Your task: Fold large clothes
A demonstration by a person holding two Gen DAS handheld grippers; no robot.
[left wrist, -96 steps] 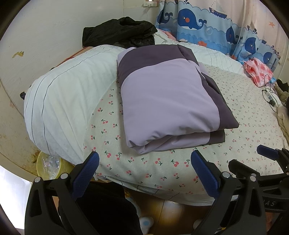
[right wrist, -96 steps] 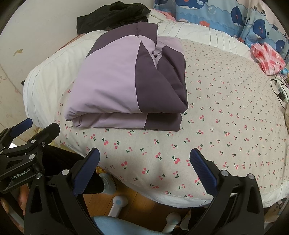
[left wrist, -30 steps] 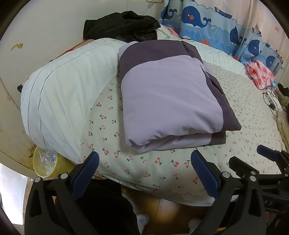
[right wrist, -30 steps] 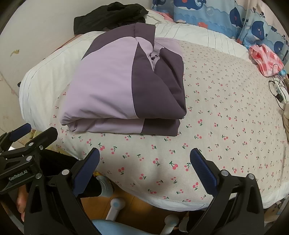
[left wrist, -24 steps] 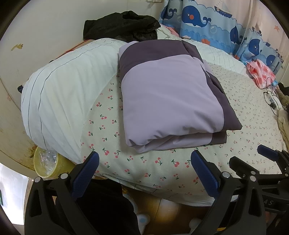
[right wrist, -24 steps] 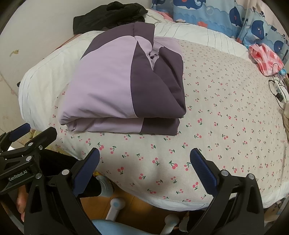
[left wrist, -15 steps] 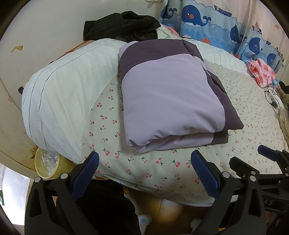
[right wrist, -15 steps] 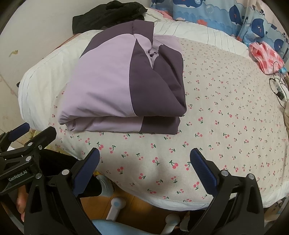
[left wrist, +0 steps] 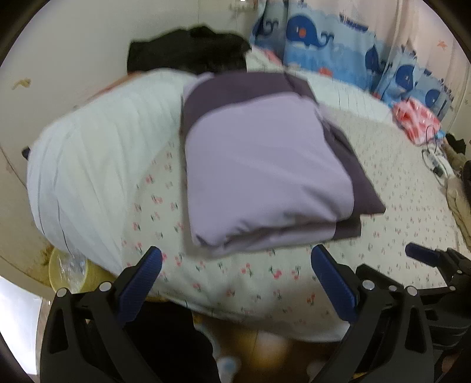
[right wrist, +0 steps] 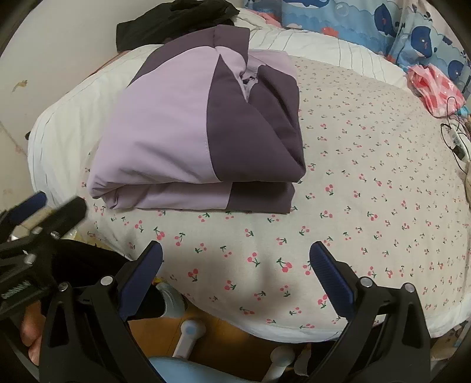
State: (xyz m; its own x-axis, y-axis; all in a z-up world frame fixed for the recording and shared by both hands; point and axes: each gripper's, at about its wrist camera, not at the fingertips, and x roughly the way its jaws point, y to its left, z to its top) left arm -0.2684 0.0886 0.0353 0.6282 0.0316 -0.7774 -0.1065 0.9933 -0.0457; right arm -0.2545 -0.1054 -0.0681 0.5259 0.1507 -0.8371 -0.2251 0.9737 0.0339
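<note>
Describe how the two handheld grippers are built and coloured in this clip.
Both match: the left gripper and right gripper have black skeletal frames with triangular cutouts, silver screws and ribbed dark-blue fingers. White lettering on the left's side is blurred.

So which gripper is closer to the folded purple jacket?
Left, narrowly. The left gripper sits just short of the folded purple jacket's near edge; the right gripper hangs farther back.

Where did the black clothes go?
In the right wrist view, the black clothes lie heaped at the far left of the bed, against the wall, just behind the folded purple jacket.
</note>
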